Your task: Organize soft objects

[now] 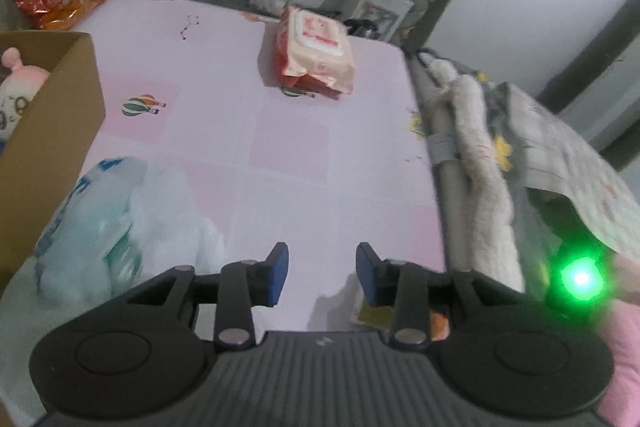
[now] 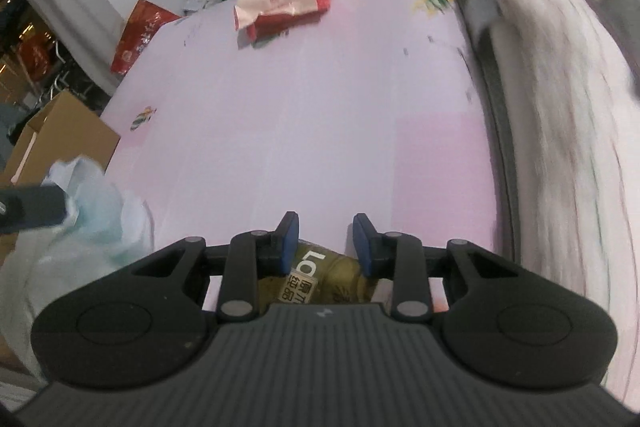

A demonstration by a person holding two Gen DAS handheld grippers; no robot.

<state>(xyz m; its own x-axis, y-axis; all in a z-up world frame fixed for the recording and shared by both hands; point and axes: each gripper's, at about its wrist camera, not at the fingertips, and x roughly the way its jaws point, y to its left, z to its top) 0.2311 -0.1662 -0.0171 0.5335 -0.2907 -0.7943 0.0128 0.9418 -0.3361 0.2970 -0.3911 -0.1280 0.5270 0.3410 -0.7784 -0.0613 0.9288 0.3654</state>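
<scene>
Currently both tools hover with jaws wide and empty: the left gripper (image 1: pixel 322 273) above the pink patterned mat (image 1: pixel 280 131), the right gripper (image 2: pixel 326 241) over a yellow-green printed packet (image 2: pixel 320 277) lying just beneath its fingertips. Likely a next pick is being chosen; the packet calls for lowering and closing. Ahead lies a pink-and-red wipes pack (image 1: pixel 314 53); leftward, a crumpled white-and-blue plastic bag (image 1: pixel 108 223) beside the brown cardboard box (image 1: pixel 52 131) holding a plush toy (image 1: pixel 18 87); rightward, a fluffy cream blanket (image 2: pixel 560 99) crowds the mat's edge.
</scene>
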